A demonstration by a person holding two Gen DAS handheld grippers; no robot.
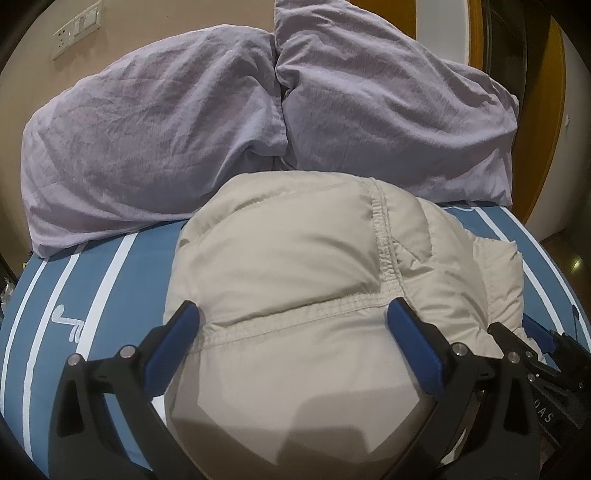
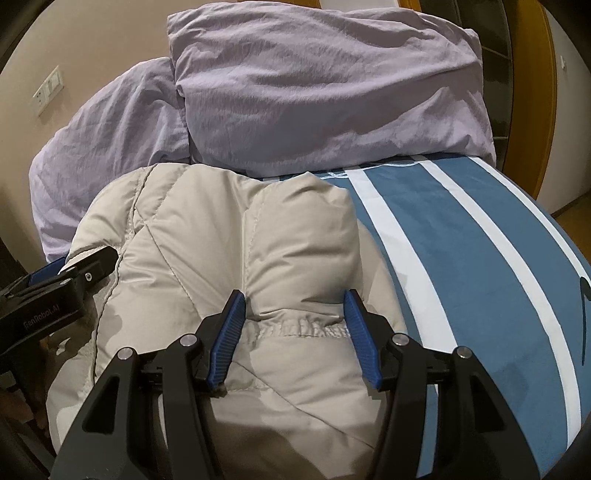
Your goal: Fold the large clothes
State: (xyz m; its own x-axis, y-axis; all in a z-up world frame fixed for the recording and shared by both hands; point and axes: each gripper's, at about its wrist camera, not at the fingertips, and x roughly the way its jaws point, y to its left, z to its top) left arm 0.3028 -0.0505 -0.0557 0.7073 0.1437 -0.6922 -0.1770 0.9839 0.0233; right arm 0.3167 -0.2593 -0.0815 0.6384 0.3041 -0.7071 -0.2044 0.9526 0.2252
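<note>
Beige puffer jacket lies bunched in a thick bundle on the blue-and-white striped bedsheet, near the middle of the bed, with two lilac pillows at the far end against the wall. Wall switch plate sits far left.

Left gripper: fingers spread wide, blue pads either side of the jacket's puffy mound, straddling an elastic-gathered seam. Not pinching; fabric bulges between the jaws, and contact at the pads cannot be confirmed.

Right gripper: also spread, narrower gap, set over another gathered seam on the right part of the jacket. Padding swells up between the pads but they are not clamped. In this view the left gripper's black body shows at the left edge, just beside the jacket's left side. Bare sheet stretches to the right.

Judgement: step looks like settling or taking a grip on the bundle for the next fold. To do it well, each gripper should close on a seam or edge rather than the slick puffy middle, which will likely slip and spring back. Both should take matching depth so the fold lands square, then press air out. Risk: the bundle re-inflating or sliding on the sheet.
</note>
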